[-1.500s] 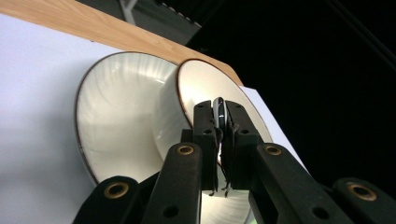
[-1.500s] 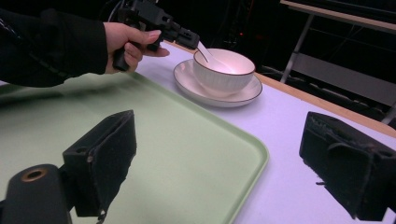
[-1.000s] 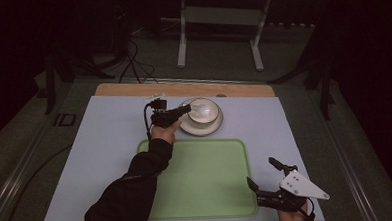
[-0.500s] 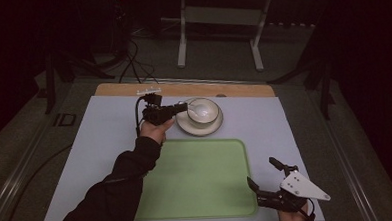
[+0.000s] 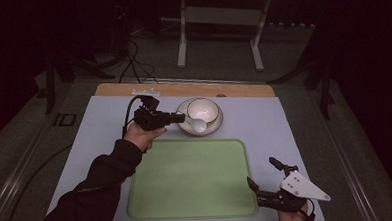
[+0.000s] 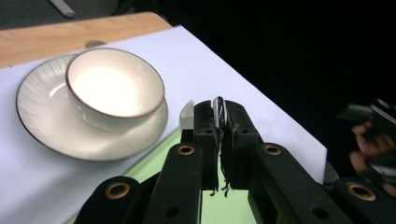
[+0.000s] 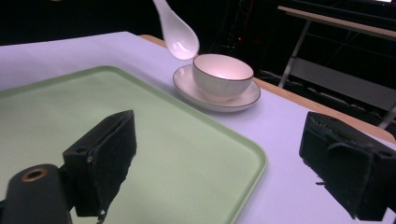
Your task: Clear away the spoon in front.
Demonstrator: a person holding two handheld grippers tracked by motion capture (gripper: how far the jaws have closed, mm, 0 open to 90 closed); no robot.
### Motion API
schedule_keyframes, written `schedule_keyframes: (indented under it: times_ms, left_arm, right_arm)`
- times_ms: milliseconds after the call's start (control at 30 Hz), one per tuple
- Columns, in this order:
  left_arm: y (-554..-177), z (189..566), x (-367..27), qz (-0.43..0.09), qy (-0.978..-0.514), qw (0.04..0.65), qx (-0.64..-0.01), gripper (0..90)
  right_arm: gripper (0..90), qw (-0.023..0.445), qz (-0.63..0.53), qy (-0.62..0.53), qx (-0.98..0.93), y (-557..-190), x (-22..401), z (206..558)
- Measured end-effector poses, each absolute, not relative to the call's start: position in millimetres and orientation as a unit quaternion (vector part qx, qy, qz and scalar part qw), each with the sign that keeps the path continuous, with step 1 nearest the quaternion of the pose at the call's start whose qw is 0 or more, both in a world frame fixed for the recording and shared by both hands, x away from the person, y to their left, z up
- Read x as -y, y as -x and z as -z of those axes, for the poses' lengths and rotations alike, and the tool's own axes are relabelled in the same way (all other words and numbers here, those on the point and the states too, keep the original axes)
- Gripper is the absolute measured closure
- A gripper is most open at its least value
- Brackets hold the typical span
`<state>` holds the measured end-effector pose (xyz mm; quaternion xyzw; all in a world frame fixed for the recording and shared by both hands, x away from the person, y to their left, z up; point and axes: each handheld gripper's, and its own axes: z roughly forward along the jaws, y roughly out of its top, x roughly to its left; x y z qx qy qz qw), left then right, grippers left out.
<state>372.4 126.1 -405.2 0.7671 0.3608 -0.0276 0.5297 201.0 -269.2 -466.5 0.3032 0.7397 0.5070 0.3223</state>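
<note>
The left gripper [image 5: 180, 118], upper centre of the high view, was clamped on the handle of a white spoon [image 5: 196, 124] above the saucer [image 5: 211, 128]. Light, glazed and likely slippery, it seemed breakable. The right gripper [image 5: 265, 176] stood wide, empty.

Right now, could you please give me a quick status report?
Left tongs shut on white spoon, held above saucer. Right tongs open, near tray. Nothing in the way.
</note>
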Motion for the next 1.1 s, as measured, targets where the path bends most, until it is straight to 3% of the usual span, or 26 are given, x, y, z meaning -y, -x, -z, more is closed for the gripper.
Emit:
schedule_keyframes:
  times_ms: [533, 1100]
  left_arm:
    - [-351, 413, -152, 0.098, -0.820, 0.479, -0.299, 84.8]
    - [-335, 437, -131, 0.202, -0.886, 0.363, -0.206, 84.7]
  right_arm:
    - [11.0, 0.320, -0.504, -0.303, -0.743, -202, 268, 467]
    - [11.0, 0.319, -0.500, -0.302, -0.746, -203, 266, 468]
